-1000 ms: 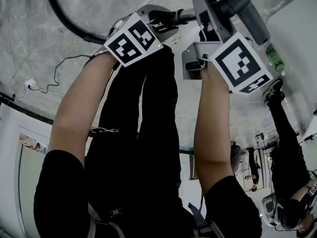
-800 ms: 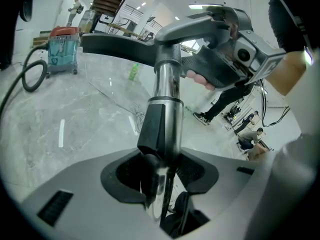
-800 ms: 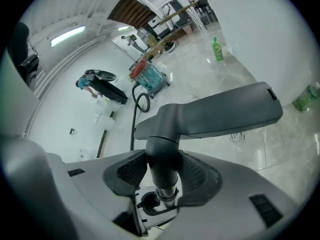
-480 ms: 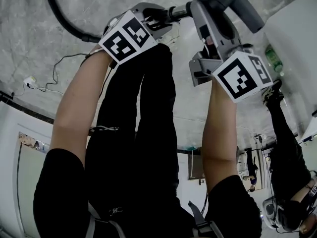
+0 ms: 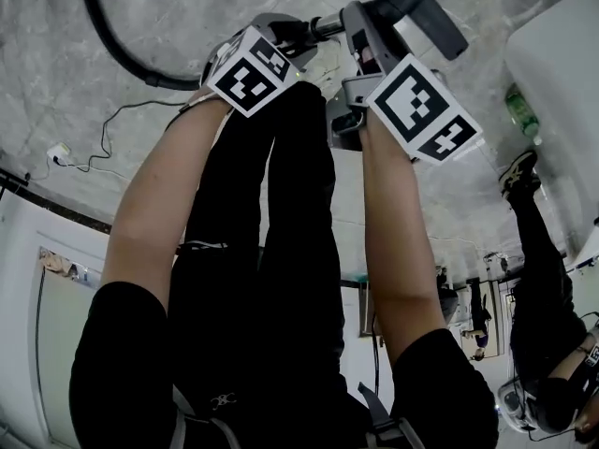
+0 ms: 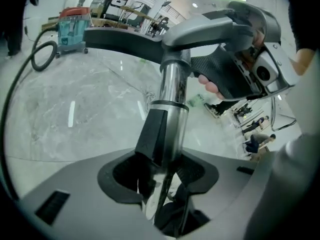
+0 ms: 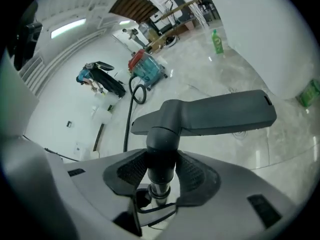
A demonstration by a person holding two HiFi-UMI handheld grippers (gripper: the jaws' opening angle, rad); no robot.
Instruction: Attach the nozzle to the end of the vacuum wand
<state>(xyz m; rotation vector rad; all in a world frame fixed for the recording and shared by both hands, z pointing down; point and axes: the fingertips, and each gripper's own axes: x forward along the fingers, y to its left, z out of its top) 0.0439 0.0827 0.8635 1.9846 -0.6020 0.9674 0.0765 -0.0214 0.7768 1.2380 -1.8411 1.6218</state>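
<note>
The dark grey floor nozzle (image 5: 412, 7) sits at the top of the head view, joined in line with the chrome wand (image 5: 328, 26). My left gripper (image 5: 298, 34) is shut on the wand, which runs up between its jaws (image 6: 172, 89) to the nozzle (image 6: 125, 36). My right gripper (image 5: 367, 21) holds the nozzle's round neck. Its jaws have just been opening slightly, and both pads still lie against the neck, with the wide head (image 7: 220, 116) beyond my right gripper (image 7: 162, 171). A bit of chrome tube (image 7: 160, 191) shows below the neck.
A black hose (image 5: 112, 36) curves over the marble floor to a teal vacuum (image 7: 147, 69). A green bottle (image 5: 519, 110) stands by a white block at the right. A white cable (image 5: 61, 157) lies at the left. Another person's legs (image 5: 543, 279) stand at the right.
Both grippers have shifted with the wand and nozzle. The right gripper's marker cube swung out to the right, then back left and up. The nozzle head has slid up toward the picture's top edge.
</note>
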